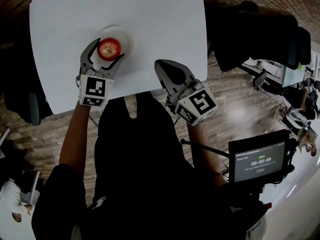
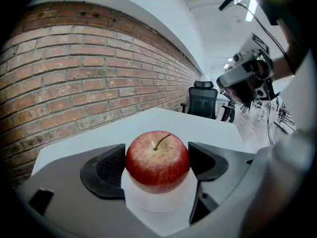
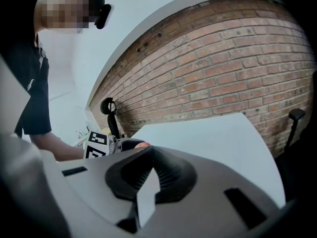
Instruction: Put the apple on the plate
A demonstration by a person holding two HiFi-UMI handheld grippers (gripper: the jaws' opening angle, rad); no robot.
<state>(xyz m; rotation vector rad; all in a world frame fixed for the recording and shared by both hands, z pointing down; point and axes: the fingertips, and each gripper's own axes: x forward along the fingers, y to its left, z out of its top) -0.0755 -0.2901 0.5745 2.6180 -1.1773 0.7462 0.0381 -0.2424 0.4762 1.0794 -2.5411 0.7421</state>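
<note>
Hidden: the apple's (image 2: 157,160) underside is lost against the plate (image 2: 158,202), so whether it rests on the plate or hangs just over it cannot be told.
Cut off: in the head view the apple and the left gripper (image 1: 107,50) cover the near half of the plate, leaving only its far rim bare.
Hard to make out: in the right gripper view the apple is only a red sliver past that gripper's own jaws, beside the left gripper's marker cube (image 3: 97,144).
Apple: red, with paler yellow speckling near the top; round and whole. Its short brown stem points up and leans slightly.
Apple's place: over the middle of the plate, between the left jaws.
Left gripper: reaches in from the plate's near side. Its jaws are pressed on the apple, one dark pad against each flank.
Right gripper (image 1: 162,66): to the right of the plate and well apart from it. Its jaws are pressed together with nothing in them.
Plate: small, white and round, on the white table (image 1: 165,24).
Beyond the plate: a brick wall (image 2: 99,73).
</note>
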